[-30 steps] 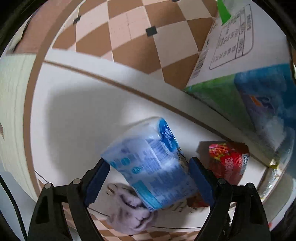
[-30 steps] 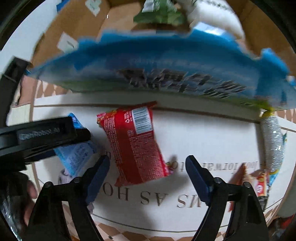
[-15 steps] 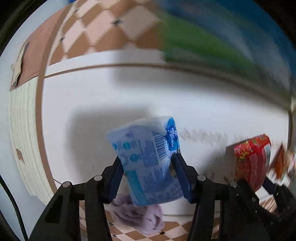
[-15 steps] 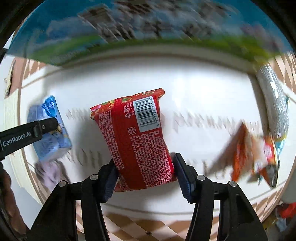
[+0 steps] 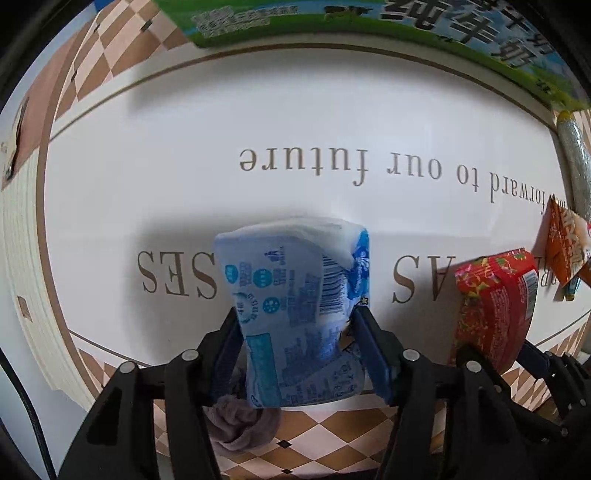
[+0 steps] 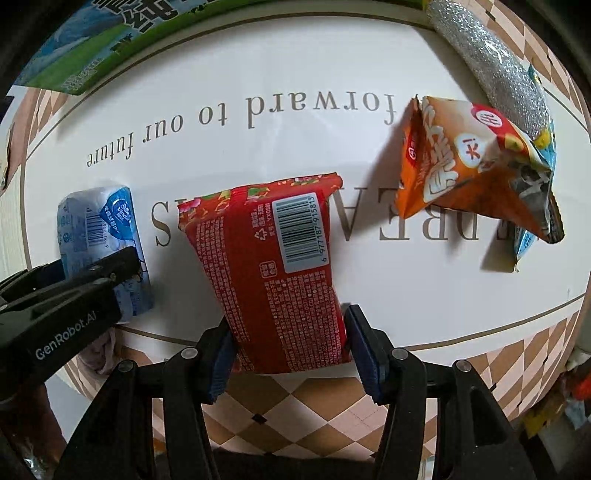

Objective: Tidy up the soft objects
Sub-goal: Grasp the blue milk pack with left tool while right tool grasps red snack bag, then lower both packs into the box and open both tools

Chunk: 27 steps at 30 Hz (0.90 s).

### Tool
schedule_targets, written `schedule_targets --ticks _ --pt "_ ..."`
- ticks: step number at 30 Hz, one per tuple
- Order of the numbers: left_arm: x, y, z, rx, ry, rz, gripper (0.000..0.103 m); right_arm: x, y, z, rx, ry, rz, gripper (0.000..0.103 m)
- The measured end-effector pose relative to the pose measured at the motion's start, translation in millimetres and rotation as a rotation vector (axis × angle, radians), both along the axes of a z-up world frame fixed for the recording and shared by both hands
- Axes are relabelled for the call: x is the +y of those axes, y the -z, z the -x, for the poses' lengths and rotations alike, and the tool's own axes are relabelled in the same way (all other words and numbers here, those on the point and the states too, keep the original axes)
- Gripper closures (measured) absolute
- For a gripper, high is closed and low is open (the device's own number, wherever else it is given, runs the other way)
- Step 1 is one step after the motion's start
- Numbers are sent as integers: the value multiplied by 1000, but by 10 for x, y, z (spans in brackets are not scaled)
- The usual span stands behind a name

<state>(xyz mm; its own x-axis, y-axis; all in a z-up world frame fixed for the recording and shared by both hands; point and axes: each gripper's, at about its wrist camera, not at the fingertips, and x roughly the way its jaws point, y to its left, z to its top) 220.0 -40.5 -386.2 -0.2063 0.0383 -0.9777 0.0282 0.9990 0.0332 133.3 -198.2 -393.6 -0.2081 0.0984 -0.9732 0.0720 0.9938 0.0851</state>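
Note:
My left gripper [image 5: 295,350] is shut on a blue and white tissue pack [image 5: 295,295], holding it above the white lettered mat [image 5: 258,110]. The pack also shows at the left of the right wrist view [image 6: 99,236]. My right gripper [image 6: 288,350] is shut on a red snack packet [image 6: 273,266], lifted over the mat [image 6: 258,66]. That packet shows at the right of the left wrist view [image 5: 495,306]. An orange snack bag [image 6: 461,158] lies on the mat to the right.
A green and blue carton [image 5: 369,22] stands along the mat's far edge. A silver glittery roll [image 6: 491,59] lies at the far right. A greyish cloth [image 5: 240,424] lies on the checkered floor [image 6: 314,406] below the left gripper.
Both grippers closed on their packets, lifted them and pulled back from the carton, so more of the mat's lettering is visible.

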Motion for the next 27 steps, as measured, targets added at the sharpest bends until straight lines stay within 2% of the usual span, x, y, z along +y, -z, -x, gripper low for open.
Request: schedule_targets --ticks 2,3,5,6,9,11,12,13,14,16,19,22,24,27 --pt "8 14 32 6 -13 16 42 52 18 9 2 0 3 44" --pt "97 44 -61 9 -18 24 41 60 19 12 4 1 4 44" --pt "254 74 -3 12 -28 35 39 52 9 41 6 1 6 44" --pt "291 80 14 12 -32 38 38 123 25 -125 8 0 7 44" --pt "287 85 95 11 -31 40 38 173 77 -226 15 -7 11 44" --pt "321 131 44 17 -34 53 48 278 145 -255 17 -20 17 44" --pt "318 110 52 18 -36 59 62 328 165 -271 15 -32 22 44" --pt "255 85 77 14 -33 65 67 366 152 -280 10 -49 26 48" --pt "191 35 109 0 -25 71 68 392 226 -282 4 -56 25 51" --pt "132 -145 173 -38 -8 85 69 427 153 -287 -12 -67 23 53" --pt "124 -546 146 -106 -5 133 69 422 -92 -326 -31 -52 -36 53" --pt "179 -1044 0 -193 -12 182 69 357 -542 -428 -101 -41 -91 53" --pt "224 -1423 -182 -258 -7 207 69 285 -944 -554 -169 -27 -129 53" --pt "229 -1757 -577 -311 15 226 69 172 -1480 -809 -267 -2 -172 53"
